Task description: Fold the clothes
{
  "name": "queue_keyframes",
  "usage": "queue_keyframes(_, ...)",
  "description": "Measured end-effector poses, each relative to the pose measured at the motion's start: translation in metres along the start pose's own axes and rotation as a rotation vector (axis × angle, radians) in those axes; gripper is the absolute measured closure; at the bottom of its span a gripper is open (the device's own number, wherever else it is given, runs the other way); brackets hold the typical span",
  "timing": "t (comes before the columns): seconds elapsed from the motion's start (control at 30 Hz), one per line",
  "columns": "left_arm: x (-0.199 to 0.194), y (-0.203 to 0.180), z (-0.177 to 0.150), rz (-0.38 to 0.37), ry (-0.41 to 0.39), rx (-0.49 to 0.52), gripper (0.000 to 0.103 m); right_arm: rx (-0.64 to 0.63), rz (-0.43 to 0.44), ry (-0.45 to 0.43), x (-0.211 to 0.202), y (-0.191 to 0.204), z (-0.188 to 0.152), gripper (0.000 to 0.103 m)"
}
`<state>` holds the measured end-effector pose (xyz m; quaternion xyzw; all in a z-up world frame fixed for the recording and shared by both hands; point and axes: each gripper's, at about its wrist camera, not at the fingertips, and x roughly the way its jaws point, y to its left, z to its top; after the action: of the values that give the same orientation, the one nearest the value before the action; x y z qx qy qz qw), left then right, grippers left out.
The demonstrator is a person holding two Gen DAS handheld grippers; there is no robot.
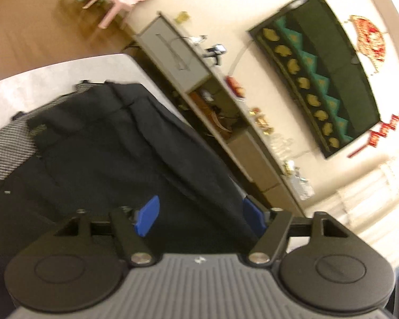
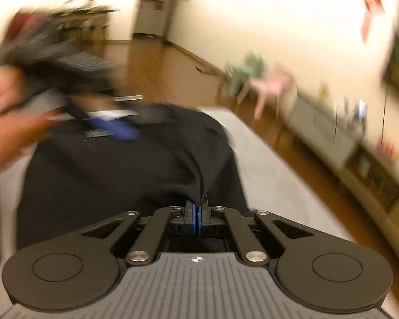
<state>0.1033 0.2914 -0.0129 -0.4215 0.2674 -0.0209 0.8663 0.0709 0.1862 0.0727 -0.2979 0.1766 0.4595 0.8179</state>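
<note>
Black garment (image 2: 125,175) lies spread over the grey table (image 2: 274,175), right in front of both my grippers. My right gripper (image 2: 196,212) has its blue pads pressed together on a bunched fold of the near edge, which rises into the pinch. My left gripper (image 1: 199,216) is spread wide, its blue pads (image 1: 147,214) either side of the dark cloth (image 1: 106,159), pinching nothing. In the right wrist view it shows blurred over the garment's far end.
</note>
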Motion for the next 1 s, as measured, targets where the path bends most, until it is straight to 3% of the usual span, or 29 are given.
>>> queue_keyframes(0.13,0.014,-0.018,-0.018,0.003,0.083,0.090,0.025,-0.294,-0.197,0.008,-0.013,0.096,-0.023,0.103)
queue_keyframes(0.3,0.042,-0.040,-0.050,0.093,0.171,0.269,0.027,-0.336,-0.279,0.003,-0.014,0.135,-0.039,0.103)
queue_keyframes(0.33,0.048,-0.042,-0.055,0.119,0.172,0.298,0.039,-0.347,-0.274,0.007,-0.016,0.140,-0.040,0.103)
queue_keyframes(0.37,0.052,-0.043,-0.059,0.143,0.170,0.319,0.076,-0.355,-0.268,0.012,-0.017,0.143,-0.042,0.103)
queue_keyframes(0.4,0.054,-0.041,-0.061,0.156,0.170,0.319,0.095,-0.349,-0.258,0.022,-0.020,0.143,-0.043,0.103)
queue_keyframes(0.43,0.056,-0.039,-0.062,0.169,0.170,0.319,0.101,-0.330,-0.244,0.041,-0.023,0.140,-0.044,0.102)
queue_keyframes(0.47,0.056,-0.037,-0.063,0.178,0.166,0.316,0.101,-0.297,-0.230,0.055,-0.027,0.135,-0.045,0.102)
queue_keyframes(0.53,0.041,-0.032,-0.060,0.166,0.125,0.282,0.101,-0.124,-0.214,0.072,-0.046,0.109,-0.048,0.091)
queue_keyframes(0.63,0.017,-0.019,-0.054,0.139,0.071,0.208,0.101,0.315,-0.245,0.056,-0.095,0.041,-0.084,0.048)
queue_keyframes(0.73,0.000,-0.007,-0.049,0.133,0.045,0.154,0.101,0.824,-0.313,0.019,-0.150,-0.038,-0.148,0.042)
queue_keyframes(0.87,-0.003,-0.006,-0.047,0.112,0.038,0.129,0.101,1.377,-0.537,-0.046,-0.207,-0.137,-0.267,0.040)
queue_keyframes(0.93,0.000,-0.011,-0.049,0.105,0.038,0.140,0.101,1.467,-0.606,-0.011,-0.216,-0.171,-0.296,0.035)
queue_keyframes(1.0,0.006,-0.016,-0.055,0.109,0.043,0.158,0.101,1.411,-0.681,0.074,-0.208,-0.197,-0.300,0.028)
